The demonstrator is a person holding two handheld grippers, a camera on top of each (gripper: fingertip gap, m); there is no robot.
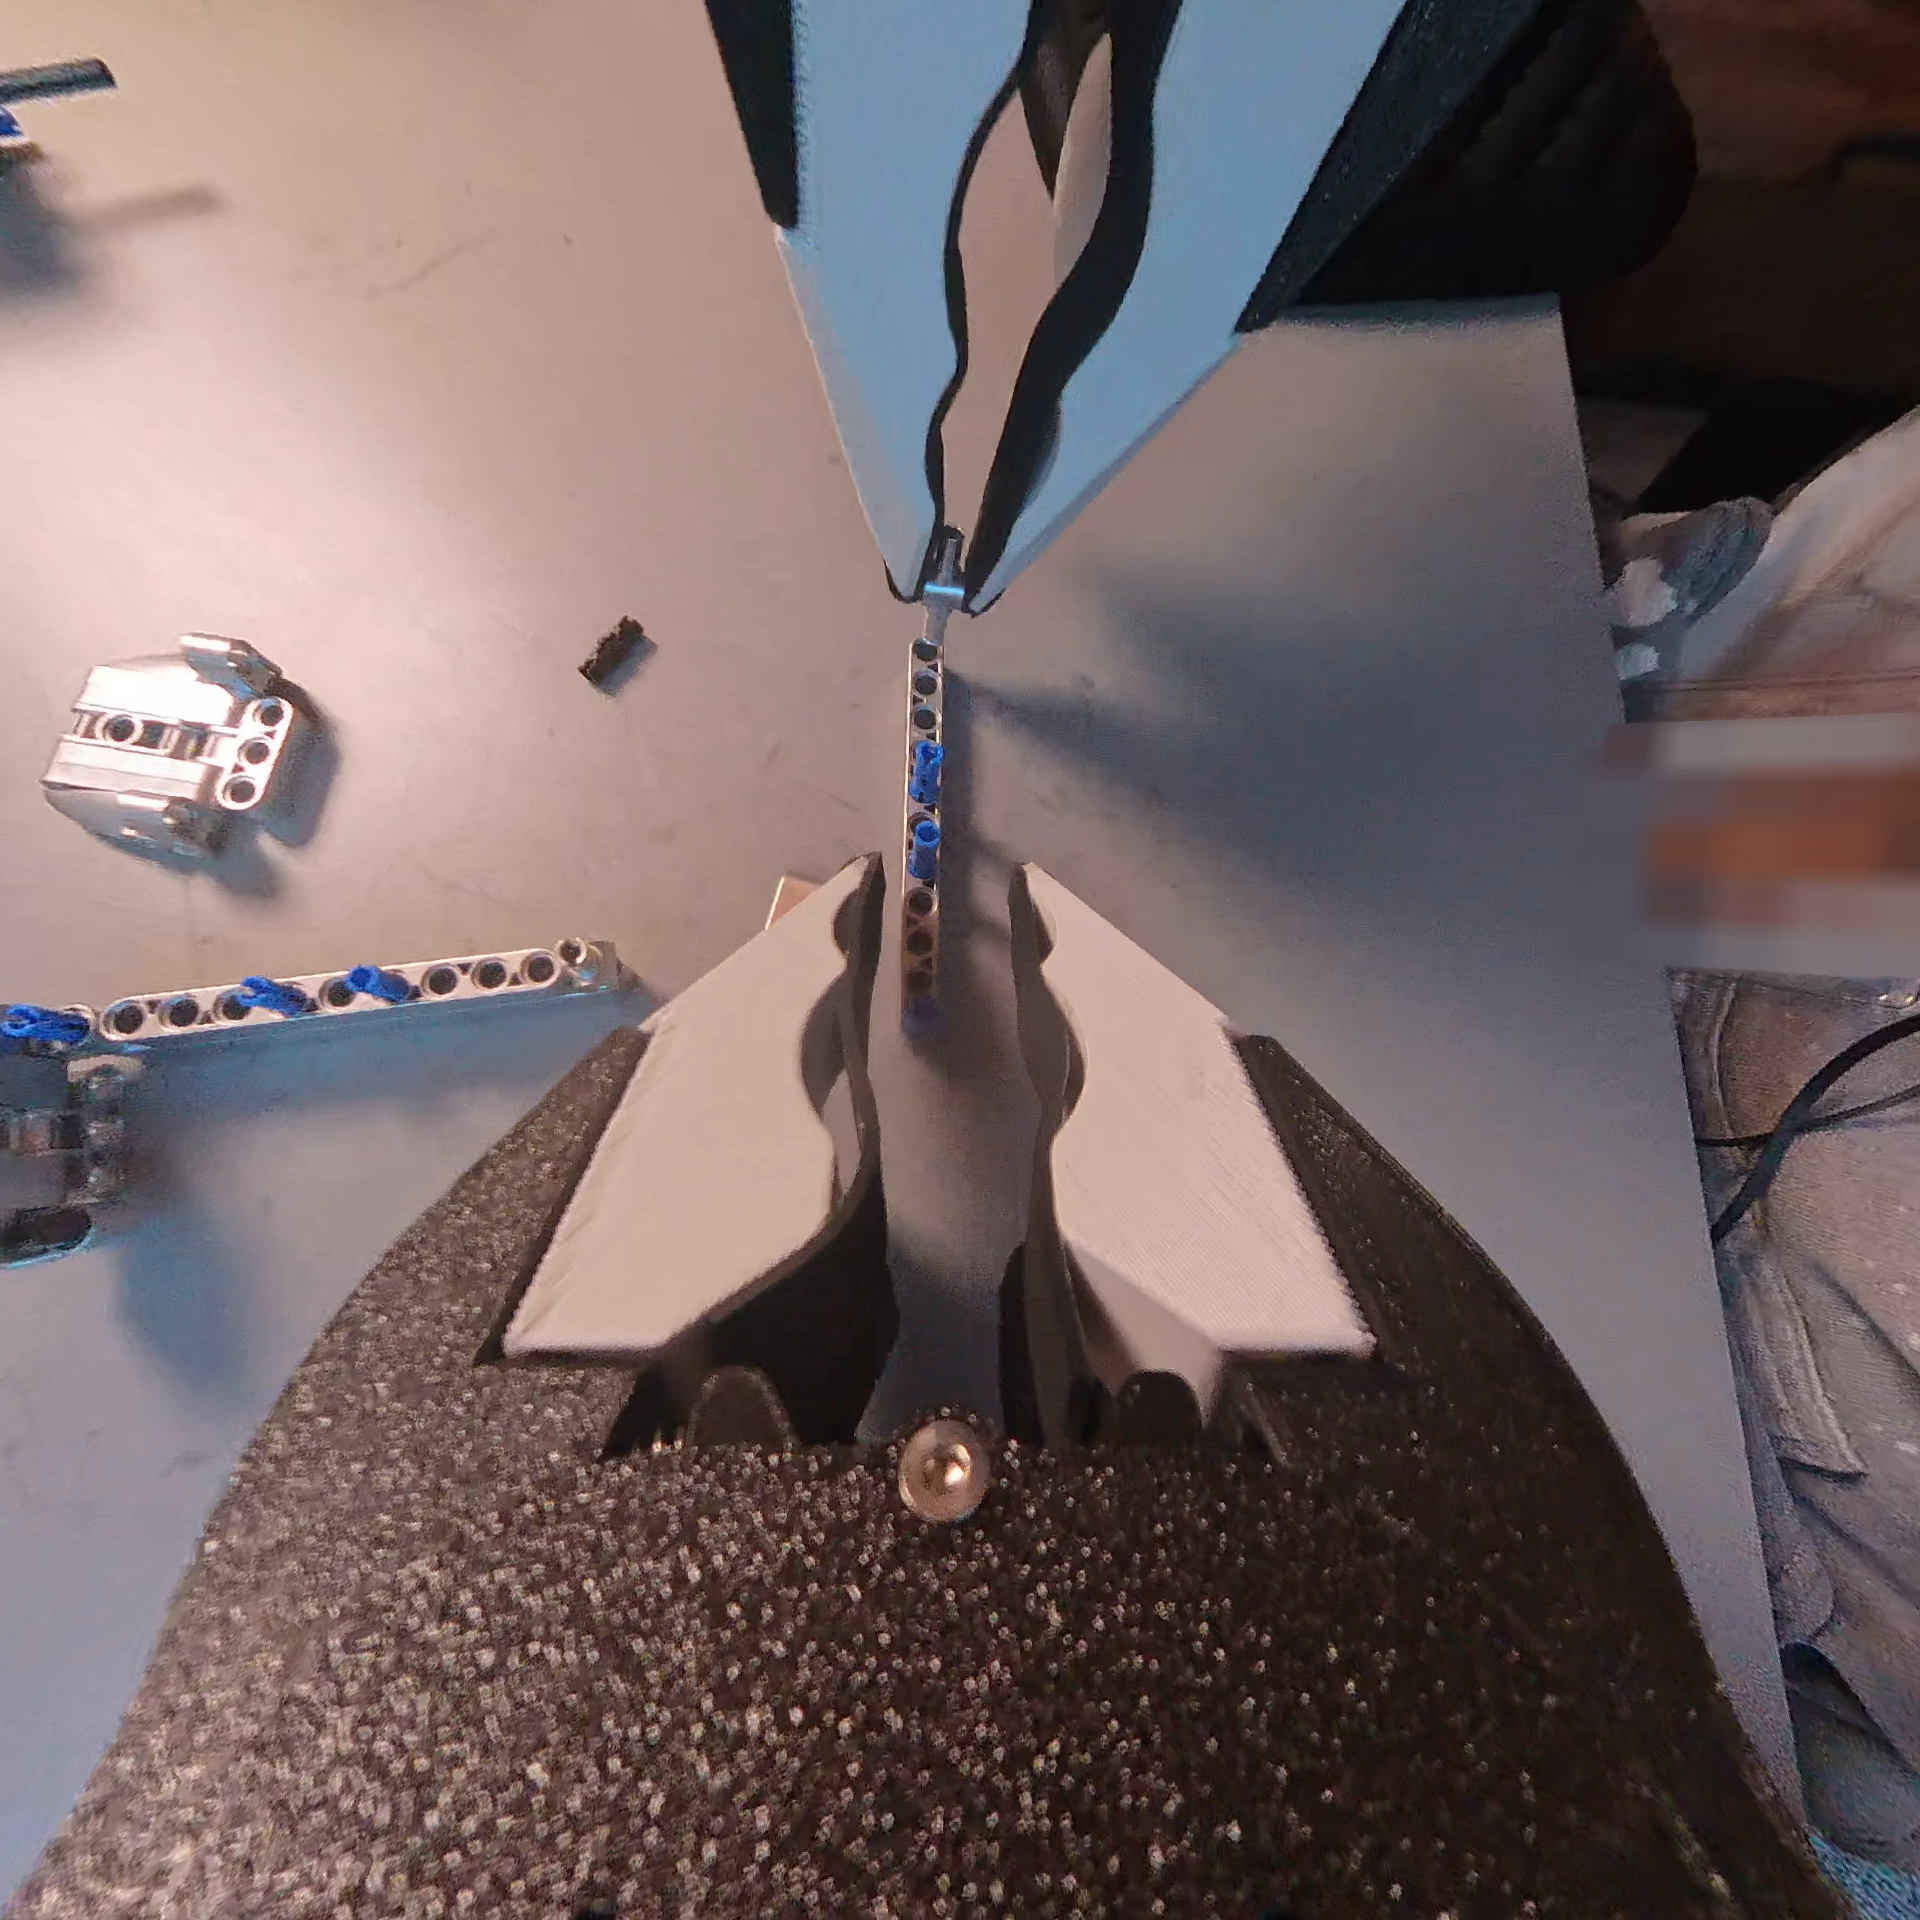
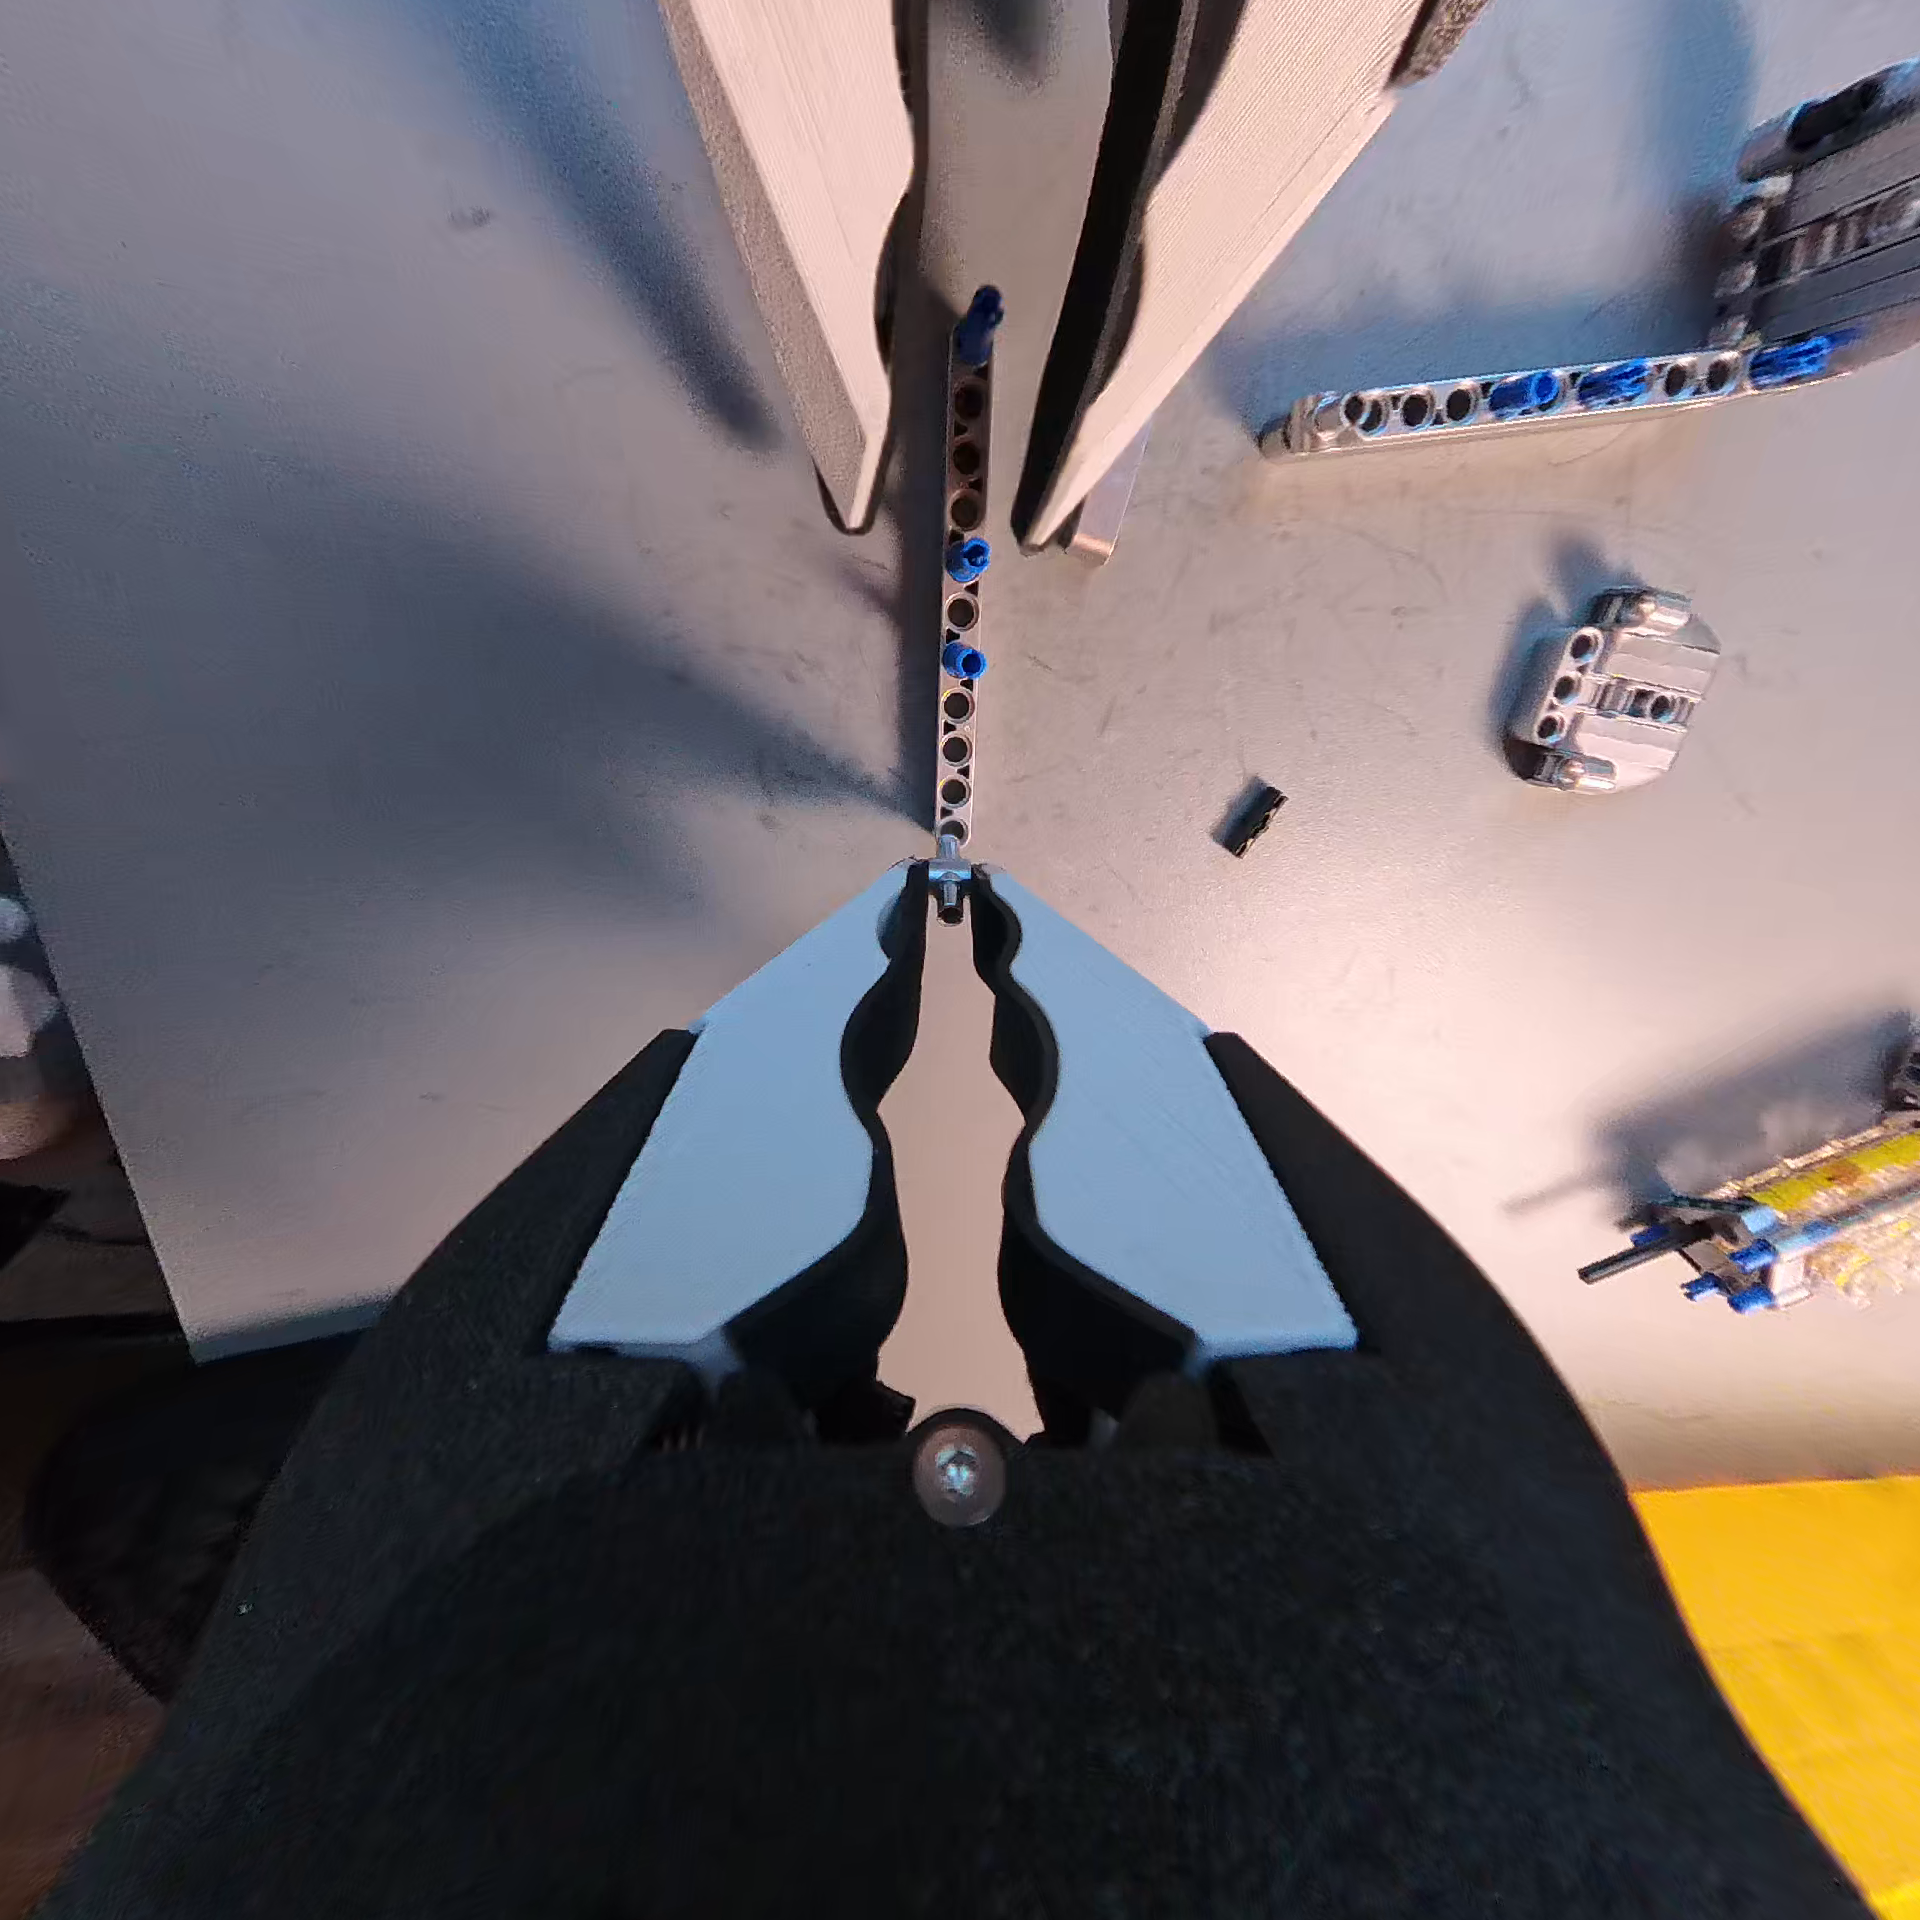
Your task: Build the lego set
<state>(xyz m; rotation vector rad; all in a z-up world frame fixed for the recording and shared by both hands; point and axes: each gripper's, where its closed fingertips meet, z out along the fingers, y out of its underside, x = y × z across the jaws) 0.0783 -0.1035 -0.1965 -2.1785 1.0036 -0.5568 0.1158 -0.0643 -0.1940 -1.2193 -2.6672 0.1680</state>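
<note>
A: Broadly, what carries the parts?

B: A grey tabletop (image 2: 312, 623). Its edge runs along the right side of the left wrist view, and a yellow surface (image 2: 1808, 1662) lies beyond it at the lower right of the right wrist view.

A: Left gripper status?

B: The left gripper (image 1: 940, 873) has its jaws part open around the near end of a long grey perforated beam (image 1: 923, 831). The beam lies close against the left finger, with a clear gap to the right finger. Whether the left finger actually touches it, I cannot tell.

A: Right gripper?

B: The right gripper (image 2: 948, 883) faces the left one. Its jaws are nearly closed, pinching a small grey connector (image 2: 948, 878) that sits at the far end of the same beam. The beam spans the gap between the two grippers, near the tabletop edge.

A: Other items, in descending size?

B: A second perforated beam (image 1: 353, 987) joined to a dark assembly (image 1: 57, 1143), towards the middle of the tabletop. A yellow-and-grey assembly (image 2: 1808, 1216) near the yellow surface. A grey housing block (image 1: 171, 743). A small black piece (image 1: 617, 651). Blue pins (image 1: 928, 767) seated in the held beam.
</note>
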